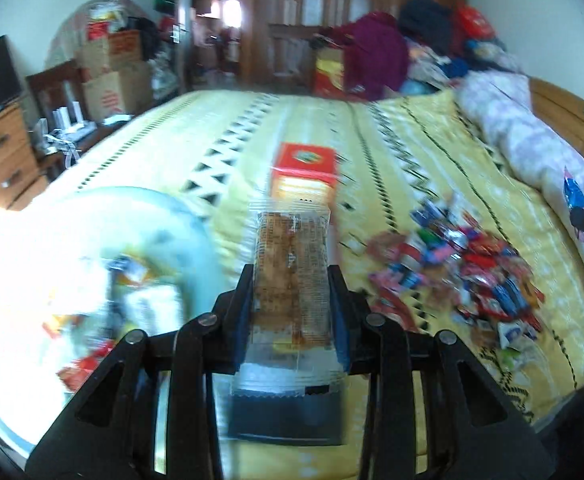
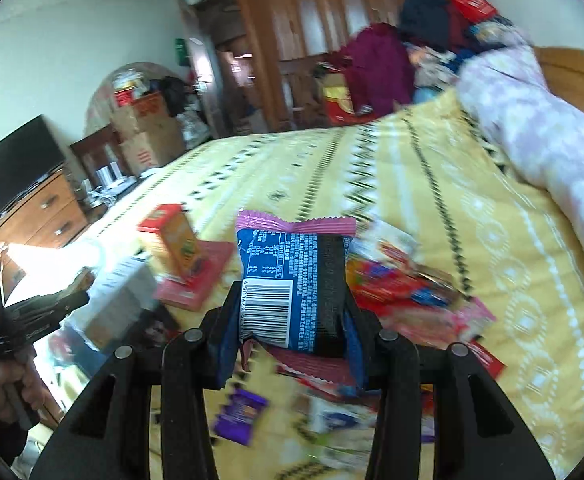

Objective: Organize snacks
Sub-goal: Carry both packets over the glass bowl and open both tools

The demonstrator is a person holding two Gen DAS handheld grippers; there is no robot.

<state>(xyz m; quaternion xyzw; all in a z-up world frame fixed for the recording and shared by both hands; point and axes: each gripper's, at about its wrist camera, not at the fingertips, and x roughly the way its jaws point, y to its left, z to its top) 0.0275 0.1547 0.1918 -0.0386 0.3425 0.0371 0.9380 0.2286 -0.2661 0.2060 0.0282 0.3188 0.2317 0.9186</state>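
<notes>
Daylight floods my left view, glare washing out clear bowl (image 1: 92, 264). Motion blur smears snack pile (image 1: 463, 276). Fisheye bends edges, corners black.

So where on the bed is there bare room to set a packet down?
The yellow bedspread is bare beyond the red-and-orange box, toward the far edge, and in the strip between the snack pile and the pink quilt. It is crowded at the pile and around the clear container.
</notes>
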